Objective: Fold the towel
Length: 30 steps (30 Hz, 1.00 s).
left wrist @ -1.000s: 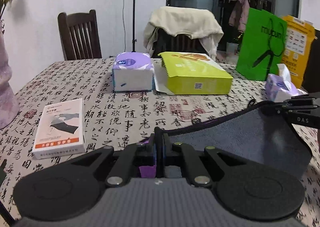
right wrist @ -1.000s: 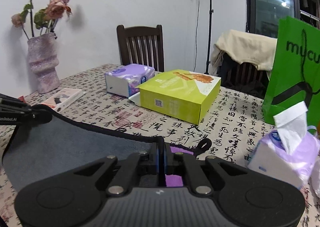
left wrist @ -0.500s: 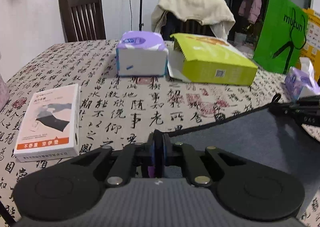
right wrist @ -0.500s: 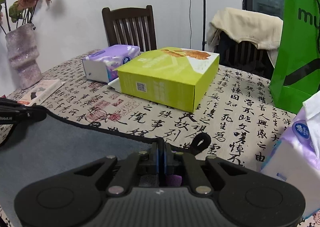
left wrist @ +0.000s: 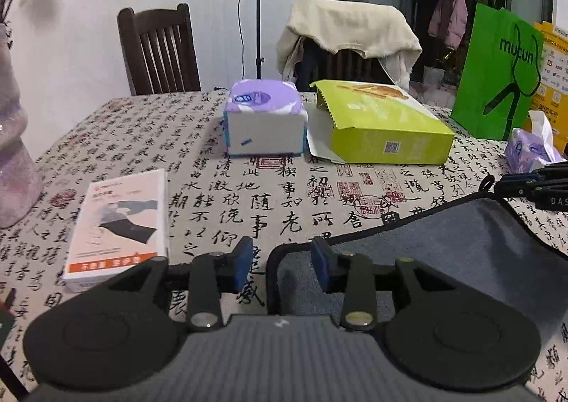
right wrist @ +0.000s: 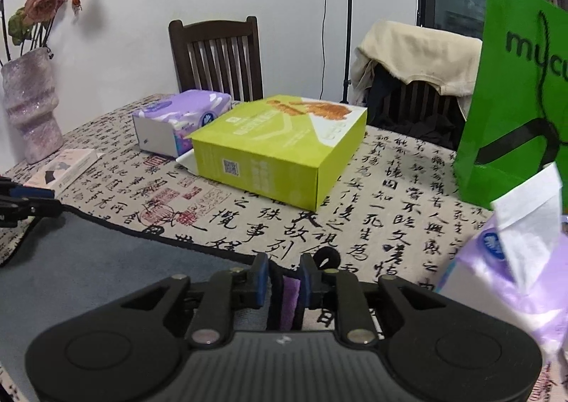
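On calligraphy tablecloth (left wrist: 269, 189): towel (left wrist: 461, 246) released, both jaws parted; bag (left wrist: 504, 72) reads "mucun".

I see a table (left wrist: 198, 139) under a calligraphy-print cloth. On it: grey towel (left wrist: 461, 246), white booklet box (left wrist: 120, 224), purple tissue pack (left wrist: 264, 125), lime box (left wrist: 383, 128), green bag (left wrist: 497, 72), open tissue pack (right wrist: 507, 281), vase (right wrist: 32, 107).
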Each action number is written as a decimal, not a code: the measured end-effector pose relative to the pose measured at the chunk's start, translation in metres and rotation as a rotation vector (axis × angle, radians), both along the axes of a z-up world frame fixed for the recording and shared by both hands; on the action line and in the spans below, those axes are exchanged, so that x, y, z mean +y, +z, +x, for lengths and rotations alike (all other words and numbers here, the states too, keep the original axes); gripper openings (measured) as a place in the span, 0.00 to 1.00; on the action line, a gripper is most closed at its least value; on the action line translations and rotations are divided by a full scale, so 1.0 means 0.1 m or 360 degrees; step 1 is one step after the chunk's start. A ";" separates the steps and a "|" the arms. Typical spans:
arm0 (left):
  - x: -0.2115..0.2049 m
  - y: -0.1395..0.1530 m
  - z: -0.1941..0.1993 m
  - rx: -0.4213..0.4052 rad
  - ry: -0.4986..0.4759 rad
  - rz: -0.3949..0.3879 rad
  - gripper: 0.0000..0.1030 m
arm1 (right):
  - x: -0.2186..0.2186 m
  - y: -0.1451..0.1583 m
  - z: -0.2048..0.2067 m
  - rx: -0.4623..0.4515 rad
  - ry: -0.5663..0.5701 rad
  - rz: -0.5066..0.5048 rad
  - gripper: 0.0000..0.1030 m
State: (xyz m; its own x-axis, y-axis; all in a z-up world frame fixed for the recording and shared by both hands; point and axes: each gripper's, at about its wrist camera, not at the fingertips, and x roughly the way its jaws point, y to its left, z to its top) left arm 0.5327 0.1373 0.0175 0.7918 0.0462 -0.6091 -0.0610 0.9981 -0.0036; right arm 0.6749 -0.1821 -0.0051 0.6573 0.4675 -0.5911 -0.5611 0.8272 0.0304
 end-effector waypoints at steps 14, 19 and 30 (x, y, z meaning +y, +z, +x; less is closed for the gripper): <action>-0.17 0.28 -0.60 -0.0071 0.0004 0.0032 0.47 | -0.12 0.41 -0.56 -0.0072 0.0038 -0.0008 0.19; -0.24 0.37 -0.93 -0.0104 0.0013 0.0019 0.50 | -0.17 0.49 -0.87 -0.0076 0.0054 0.0028 0.19; -0.43 0.54 -1.73 -0.0209 0.0030 0.0012 0.69 | -0.38 0.66 -1.70 -0.0149 0.0078 0.0064 0.25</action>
